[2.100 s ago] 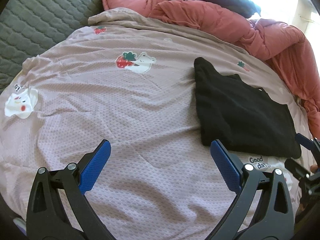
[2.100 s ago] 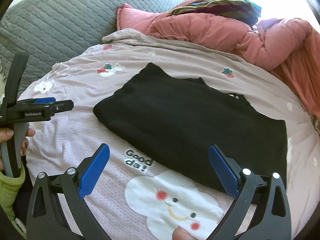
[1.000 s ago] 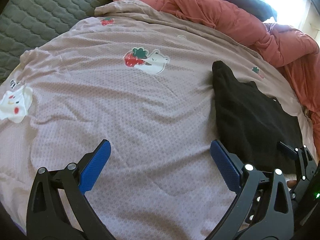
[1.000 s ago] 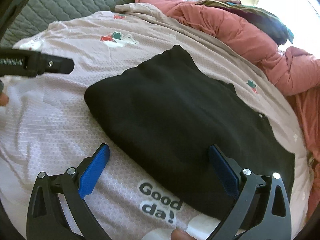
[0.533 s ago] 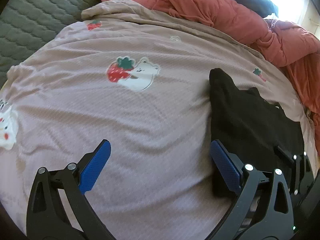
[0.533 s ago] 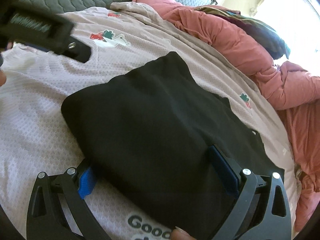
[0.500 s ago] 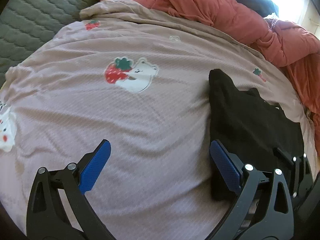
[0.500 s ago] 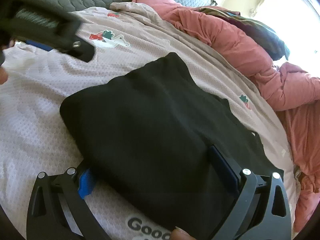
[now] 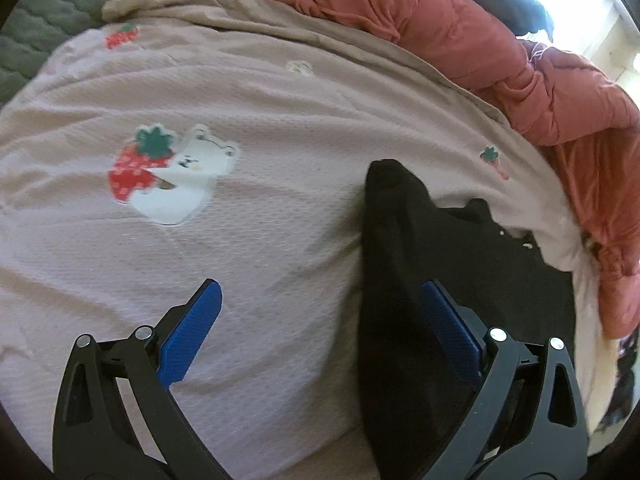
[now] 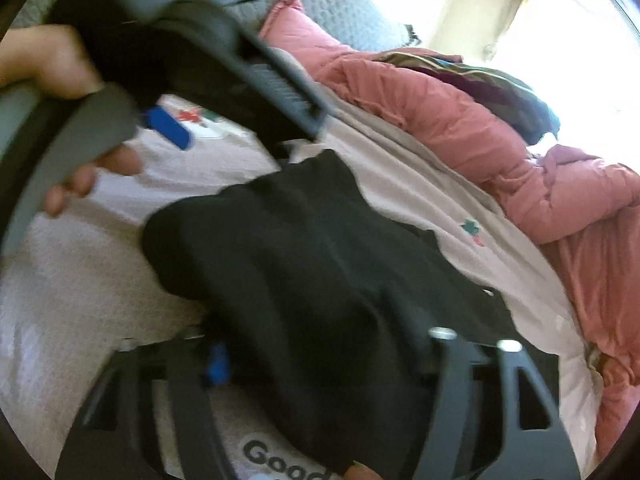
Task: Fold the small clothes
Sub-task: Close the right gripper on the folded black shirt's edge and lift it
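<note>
Black garment (image 9: 432, 248): folded dark cloth, lying on the pink bedsheet (image 9: 260, 248); in the left wrist view it fills the lower right, its near corner bunched into a peak that rises off the sheet
Left gripper (image 9: 320, 320): fingers spread wide, blue pads apart; the left pad (image 9: 190, 332) is over bare sheet beside the garment, the right pad (image 9: 452, 328) is over the garment's black cloth; the garment's left edge runs up between the two pads; whether the pads touch anything cannot be told
Right gripper (image 10: 316, 356): jaws closing, with the near edge of the garment (image 10: 320, 280) bunched between them; black cloth covers most of both fingers, and only a bit of blue pad (image 10: 218, 360) shows at the garment's left; the view is blurred, so a firm pinch cannot be confirmed
Person's hand (image 10: 52, 92): above and left of the garment in the right wrist view, wrapped round the grey handle of the left gripper, which is close to the lens and blurred
Bedsheet print: a strawberry and white bear (image 9: 172, 172) left of the garment; the letters "Good" (image 10: 280, 460) under the garment's near edge
Pink duvet (image 9: 500, 60): heaped beyond the garment, along the far and right side of the sheet
Grey quilted cover (image 9: 48, 28): beyond the sheet's far left corner, well away from the garment
</note>
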`<state>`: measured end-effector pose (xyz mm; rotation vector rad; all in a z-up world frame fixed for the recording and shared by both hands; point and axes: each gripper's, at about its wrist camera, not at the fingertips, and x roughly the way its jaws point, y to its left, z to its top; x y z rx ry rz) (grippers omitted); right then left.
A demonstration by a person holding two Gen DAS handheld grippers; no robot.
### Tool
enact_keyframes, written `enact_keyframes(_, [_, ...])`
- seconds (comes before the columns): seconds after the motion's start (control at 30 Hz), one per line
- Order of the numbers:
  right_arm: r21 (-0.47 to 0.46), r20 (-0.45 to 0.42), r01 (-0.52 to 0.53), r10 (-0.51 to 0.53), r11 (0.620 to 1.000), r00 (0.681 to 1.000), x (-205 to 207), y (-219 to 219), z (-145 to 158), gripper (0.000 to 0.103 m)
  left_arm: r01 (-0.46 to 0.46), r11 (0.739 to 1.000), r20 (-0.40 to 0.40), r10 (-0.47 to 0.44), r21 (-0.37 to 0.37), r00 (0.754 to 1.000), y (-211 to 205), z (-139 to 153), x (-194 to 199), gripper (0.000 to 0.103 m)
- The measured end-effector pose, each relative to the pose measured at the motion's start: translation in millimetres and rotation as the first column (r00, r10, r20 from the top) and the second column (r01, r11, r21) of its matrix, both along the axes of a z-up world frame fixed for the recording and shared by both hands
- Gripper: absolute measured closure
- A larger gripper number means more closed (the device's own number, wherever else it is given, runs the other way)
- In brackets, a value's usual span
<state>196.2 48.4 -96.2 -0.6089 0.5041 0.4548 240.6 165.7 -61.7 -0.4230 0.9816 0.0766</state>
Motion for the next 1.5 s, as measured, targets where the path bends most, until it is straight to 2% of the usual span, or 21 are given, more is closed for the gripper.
enact_keyframes(0.03, [0.001,-0.003,-0.011,0.011,1.000,1.000,-1,0,0,0.068,0.007,1.000,-0.005,-0.007,-0.013,1.000,-2,-1,3,0.010])
enact_keyframes(0.1, [0.009,-0.006,-0.032,0.032,0.999,0.999,-3,0,1,0.074,0.027,0.999,-0.012,-0.027,-0.035,1.000,-6,-4,8,0.010])
enact_keyframes(0.2, [0.088,-0.041,-0.036,0.040,0.995,0.998,0,-11,8,0.080,0.061,0.994,-0.015,-0.062,-0.089,0.998,-12,-8,13,0.010])
enact_keyframes(0.3, [0.166,-0.067,-0.034,0.046,0.986,0.997,2,-24,16,0.082,0.093,0.985,-0.022,-0.097,-0.146,0.995,-17,-14,19,0.010])
enact_keyframes(0.47, [0.219,-0.088,-0.044,0.064,0.975,0.994,2,-32,19,0.082,0.112,0.975,-0.010,-0.116,-0.192,0.993,-24,-18,23,0.010])
enact_keyframes(0.53, [0.235,-0.095,-0.046,0.070,0.971,0.993,2,-34,20,0.082,0.115,0.974,-0.013,-0.120,-0.196,0.993,-28,-19,24,0.016])
enact_keyframes(0.6, [0.242,-0.104,-0.048,0.075,0.969,0.992,3,-34,21,0.082,0.119,0.972,-0.018,-0.125,-0.205,0.992,-32,-21,25,0.018])
enact_keyframes(0.67, [0.240,-0.111,-0.048,0.077,0.970,0.991,3,-34,21,0.082,0.117,0.971,-0.022,-0.124,-0.209,0.992,-34,-22,25,0.032])
enact_keyframes(0.8, [0.217,-0.110,-0.050,0.075,0.975,0.991,-1,-33,22,0.083,0.136,0.960,-0.032,-0.148,-0.245,0.988,-46,-22,24,0.071])
enact_keyframes(0.87, [0.209,-0.107,-0.049,0.072,0.977,0.992,-2,-35,23,0.084,0.143,0.965,-0.025,-0.152,-0.219,0.988,-53,-17,22,0.077])
enact_keyframes(0.9, [0.207,-0.103,-0.046,0.069,0.977,0.992,-3,-37,25,0.084,0.146,0.967,-0.012,-0.152,-0.207,0.988,-57,-13,20,0.084])
enact_keyframes(0.93, [0.209,-0.100,-0.046,0.068,0.977,0.993,-4,-39,26,0.085,0.146,0.968,-0.001,-0.149,-0.203,0.989,-59,-9,19,0.085])
enact_keyframes(1.2, [0.259,-0.036,0.020,-0.011,0.966,0.999,-23,-78,54,0.089,0.194,0.977,0.078,-0.187,-0.088,0.979,-105,44,6,0.086])
enact_keyframes(1.5, [0.379,-0.054,0.109,-0.096,0.919,0.994,-38,-141,72,0.092,0.253,0.967,0.121,-0.253,0.020,0.960,-181,82,-3,0.086])
